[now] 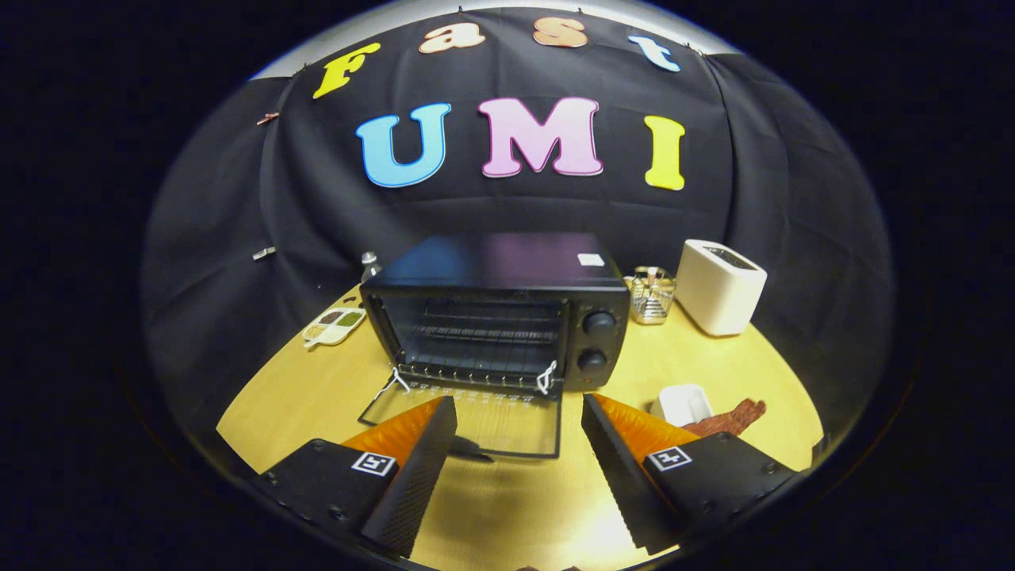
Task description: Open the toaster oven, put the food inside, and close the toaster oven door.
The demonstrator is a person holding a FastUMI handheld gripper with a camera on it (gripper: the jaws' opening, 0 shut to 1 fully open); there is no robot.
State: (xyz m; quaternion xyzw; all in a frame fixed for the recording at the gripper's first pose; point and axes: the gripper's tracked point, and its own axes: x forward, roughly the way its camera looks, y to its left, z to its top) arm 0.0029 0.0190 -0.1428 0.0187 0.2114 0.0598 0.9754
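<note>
A black toaster oven [507,313] stands in the middle of the yellow table [729,369]. Its glass door [476,424] lies folded down flat toward me, and the wire rack [476,337] inside is bare. Two round knobs [596,341] sit on its right panel. My gripper [519,412] is open, with nothing between its fingers. The fingertips hover over the outer edge of the lowered door. To the right of the right finger lies a reddish-brown strip of food [733,418] beside a small white dish [682,403].
A white pop-up toaster [720,287] stands at the back right, with a small metal wire holder [652,295] between it and the oven. Left of the oven lies a white tray with several spice wells [334,325]. A bottle top [369,262] peeks behind the oven.
</note>
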